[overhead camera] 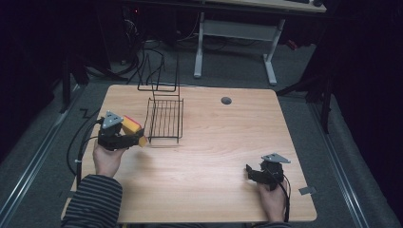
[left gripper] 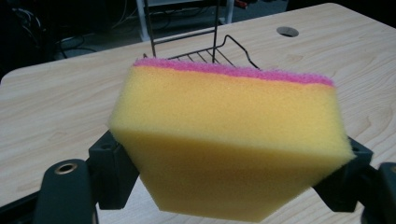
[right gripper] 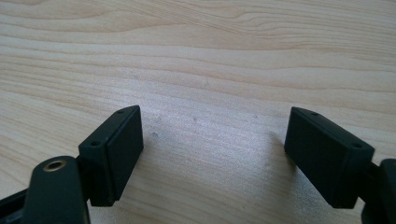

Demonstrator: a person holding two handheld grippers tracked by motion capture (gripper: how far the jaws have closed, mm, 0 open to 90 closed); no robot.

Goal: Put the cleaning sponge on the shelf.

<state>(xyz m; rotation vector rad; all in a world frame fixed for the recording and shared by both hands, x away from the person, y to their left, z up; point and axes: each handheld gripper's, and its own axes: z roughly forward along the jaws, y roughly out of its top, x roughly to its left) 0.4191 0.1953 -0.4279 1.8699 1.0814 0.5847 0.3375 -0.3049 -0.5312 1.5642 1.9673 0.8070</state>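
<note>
A yellow sponge (left gripper: 229,140) with a pink scouring layer on its far side is squeezed between the two black jaws of my left gripper (overhead camera: 130,137), which is shut on it. In the high view the sponge (overhead camera: 131,125) hangs above the table's left side, just left of a black wire rack (overhead camera: 165,120). My right gripper (overhead camera: 252,172) rests low over the table near the front right corner. Its jaws stand wide apart in the right gripper view, with bare wood between the fingers (right gripper: 116,149).
The wire rack (left gripper: 210,51) has a tall upright back frame and stands behind the sponge. A round cable hole (overhead camera: 226,100) sits at the table's far side. Black cables trail off the table's left edge. A white desk frame (overhead camera: 237,38) stands beyond.
</note>
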